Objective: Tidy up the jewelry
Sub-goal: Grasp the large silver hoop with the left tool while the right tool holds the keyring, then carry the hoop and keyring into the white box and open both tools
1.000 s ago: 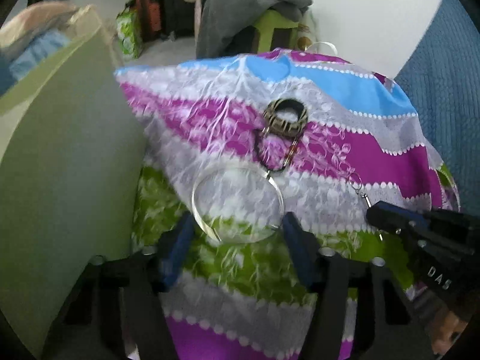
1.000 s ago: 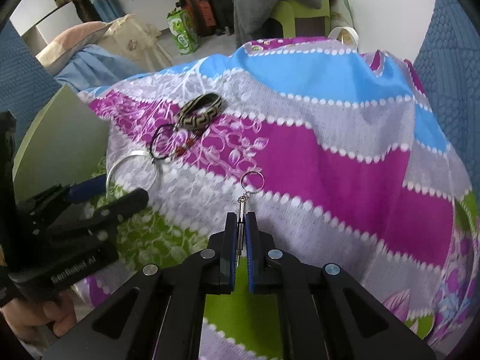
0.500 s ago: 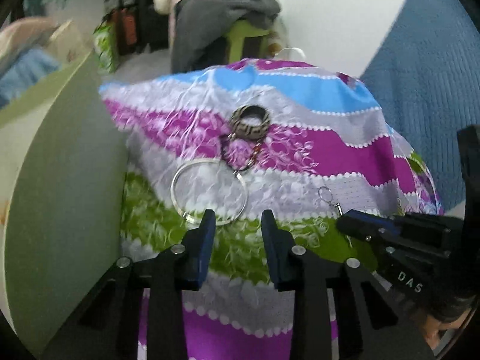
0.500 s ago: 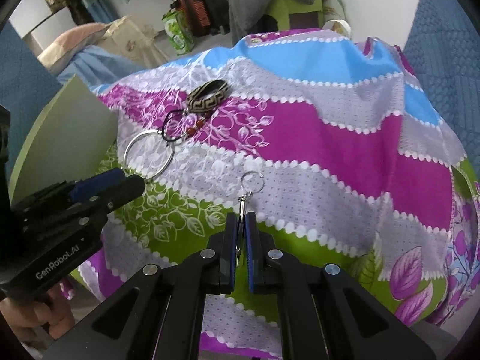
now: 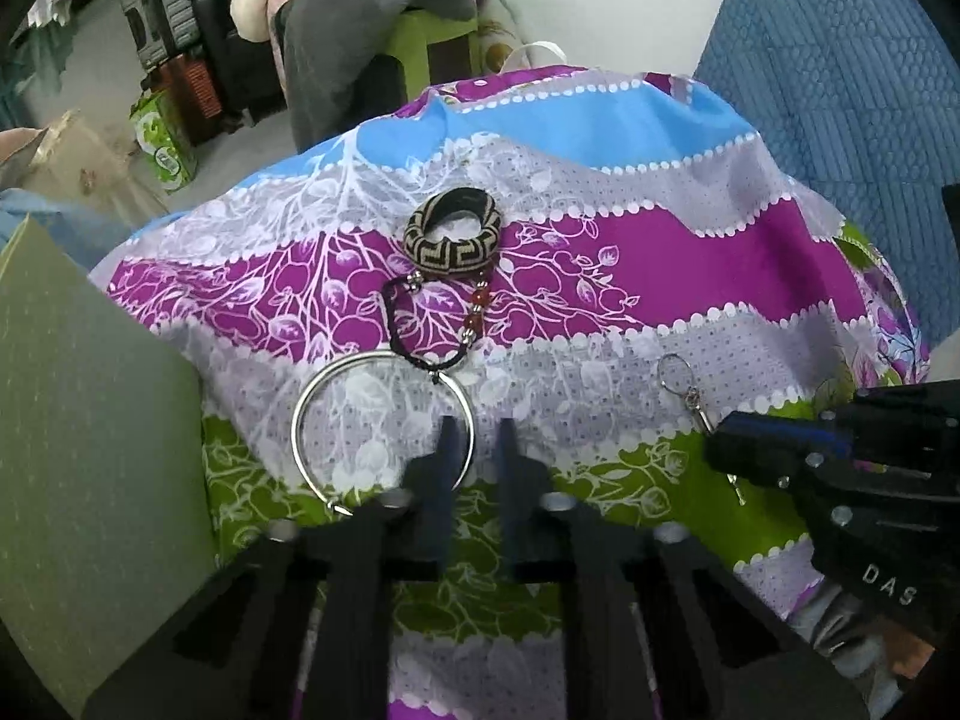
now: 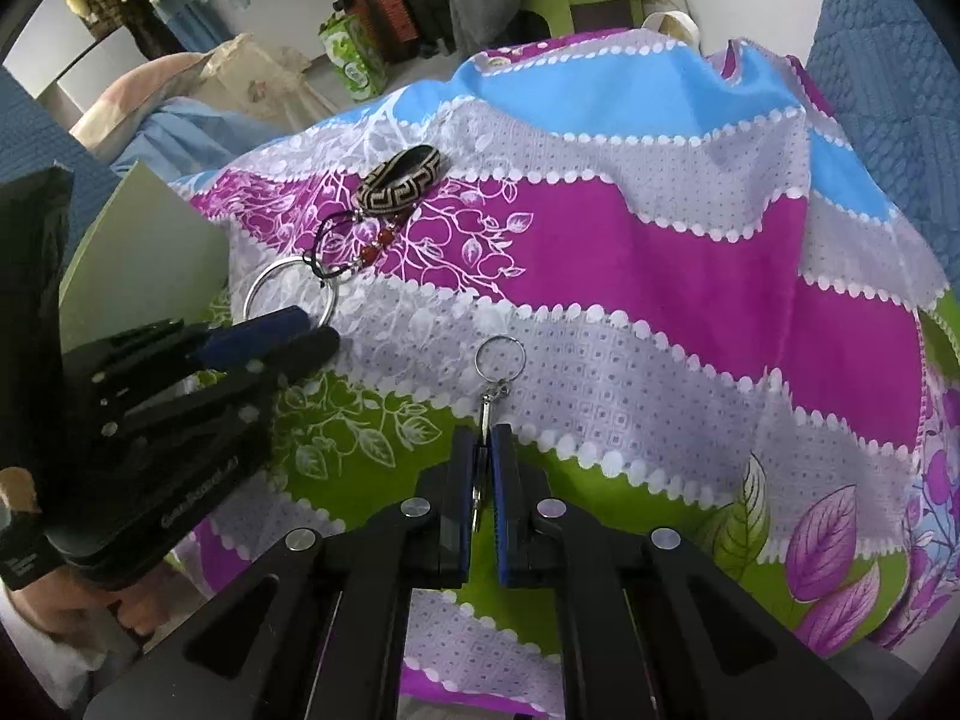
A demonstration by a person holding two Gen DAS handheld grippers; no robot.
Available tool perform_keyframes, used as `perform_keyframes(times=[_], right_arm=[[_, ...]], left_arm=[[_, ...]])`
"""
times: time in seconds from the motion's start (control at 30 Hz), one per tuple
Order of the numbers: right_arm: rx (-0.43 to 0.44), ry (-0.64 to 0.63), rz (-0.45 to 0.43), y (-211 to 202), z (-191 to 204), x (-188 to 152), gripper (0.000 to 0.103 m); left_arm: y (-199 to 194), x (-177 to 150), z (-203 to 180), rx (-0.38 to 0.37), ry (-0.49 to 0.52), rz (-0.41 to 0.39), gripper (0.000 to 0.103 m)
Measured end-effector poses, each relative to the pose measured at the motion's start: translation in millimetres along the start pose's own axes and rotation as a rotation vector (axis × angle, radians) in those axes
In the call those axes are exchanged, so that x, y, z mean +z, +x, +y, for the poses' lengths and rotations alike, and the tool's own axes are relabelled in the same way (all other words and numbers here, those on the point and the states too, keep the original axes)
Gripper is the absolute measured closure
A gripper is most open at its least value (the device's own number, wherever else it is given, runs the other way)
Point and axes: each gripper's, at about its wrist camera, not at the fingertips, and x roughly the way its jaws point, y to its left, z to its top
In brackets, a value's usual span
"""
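Left gripper (image 5: pixel 474 450) has narrowed, jaws now nearly together at the silver bangle (image 5: pixel 384 426), rim possibly between them.
Right gripper (image 6: pixel 480 456) clamps the keyring (image 6: pixel 498 372); woven bracelet (image 5: pixel 453 234) and beaded cord (image 5: pixel 432 324) lie ahead, unsorted.

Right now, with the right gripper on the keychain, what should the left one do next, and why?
Probably ease the left gripper closed. Its left finger sits inside the silver bangle and the right finger outside, so the near-right rim lies between the jaws, not yet pinched. The right gripper is already shut on the keychain, so the bangle looks like the next piece to take.
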Motion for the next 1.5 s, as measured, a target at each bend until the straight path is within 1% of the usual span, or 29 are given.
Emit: perform_keyframes(times=[0.07,0.1,0.13,0.2,0.27,0.3,0.33,0.37,0.4,0.43,0.57,0.67,0.83,1.2,1.33,1.5], right_arm=[[0.015,0.005,0.000,0.7,-0.3,0.8,0.092],[0.014,-0.002,-0.005,0.4,1.0,1.0,0.087],[0.006,-0.012,-0.007,0.5,1.8,1.8,0.085],[-0.029,-0.056,-0.013,1.7,8.2,1.3,0.085],[-0.069,-0.101,-0.017,3.4,15.9,1.3,0.085],[-0.113,-0.139,-0.018,5.0,22.1,0.9,0.087],[-0.161,-0.170,-0.021,5.9,26.2,0.0,0.095],[-0.173,-0.182,-0.018,6.5,29.0,-0.5,0.095],[-0.173,-0.183,-0.014,7.0,30.0,-0.6,0.098],[-0.169,-0.178,-0.010,7.0,29.8,-0.1,0.099],[-0.116,-0.131,-0.002,1.9,27.0,2.5,0.100],[-0.101,-0.111,-0.031,-10.5,31.4,4.5,0.100],[-0.073,-0.066,-0.104,-39.4,43.5,12.5,0.100],[-0.071,-0.078,-0.197,-89.2,77.7,32.5,0.100],[-0.066,-0.081,-0.230,-107.4,89.1,44.5,0.100],[-0.058,-0.105,-0.290,-136.7,114.8,64.0,0.100]], left_arm=[[0.3,1.7,1.0,-0.010,-0.005,0.006,0.101],[-0.4,1.3,1.9,-0.015,-0.012,0.008,0.101],[-1.7,0.3,3.3,-0.027,-0.026,0.011,0.101],[-6.0,-2.0,8.9,-0.068,-0.075,0.013,0.101],[-12.5,-5.1,12.1,-0.085,-0.115,0.008,0.101],[-17.6,-6.7,14.6,-0.102,-0.138,0.005,0.101],[-22.6,-9.5,16.1,-0.110,-0.150,0.000,0.101],[-27.7,-11.3,17.6,-0.118,-0.162,-0.006,0.101],[-33.2,-13.1,19.6,-0.128,-0.180,-0.012,0.101],[-35.8,-14.0,20.3,-0.133,-0.192,-0.013,0.101],[-48.5,-20.4,25.2,-0.147,-0.230,-0.022,0.101],[-58.6,-22.3,28.5,-0.164,-0.255,-0.031,0.101],[-76.9,-20.8,36.7,-0.201,-0.286,-0.053,0.102],[-125.8,-7.9,53.3,-0.245,-0.287,-0.120,0.102],[-146.9,0.5,61.7,-0.236,-0.278,-0.149,0.102],[-177.1,11.2,81.0,-0.222,-0.279,-0.193,0.102]])
